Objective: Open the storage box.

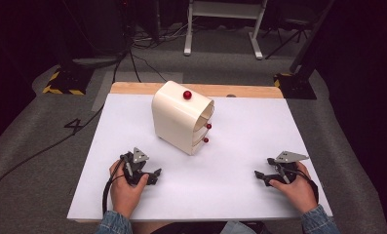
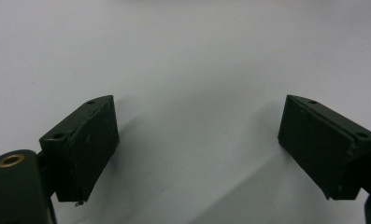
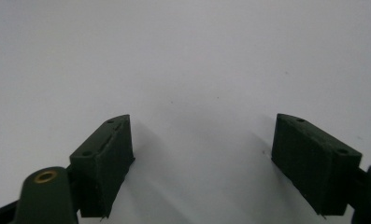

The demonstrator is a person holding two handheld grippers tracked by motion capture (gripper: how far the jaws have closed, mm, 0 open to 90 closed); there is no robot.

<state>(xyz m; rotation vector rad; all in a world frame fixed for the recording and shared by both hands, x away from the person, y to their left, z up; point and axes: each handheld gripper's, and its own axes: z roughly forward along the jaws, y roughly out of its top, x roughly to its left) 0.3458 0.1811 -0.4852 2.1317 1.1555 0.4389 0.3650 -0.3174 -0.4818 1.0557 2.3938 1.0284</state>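
Observation:
A cream, rounded little cabinet (image 1: 181, 117) stands at the back middle of the white table (image 1: 240, 146). It carries a red ball knob (image 1: 187, 94) on top and two smaller red knobs (image 1: 207, 132) on its right-facing front. My left gripper (image 1: 152, 176) rests near the front left, held in a hand, open with nothing between its jaws (image 2: 197, 140). My right gripper (image 1: 260, 176) rests near the front right, open too, with bare table between its jaws (image 3: 202, 158). Both lie well short of the cabinet.
A wooden strip (image 1: 249, 90) edges the table's far side. Beyond it, grey floor carries cables (image 1: 142, 63), a white desk frame (image 1: 225, 29) and dark stands with yellow-black tape (image 1: 64, 83).

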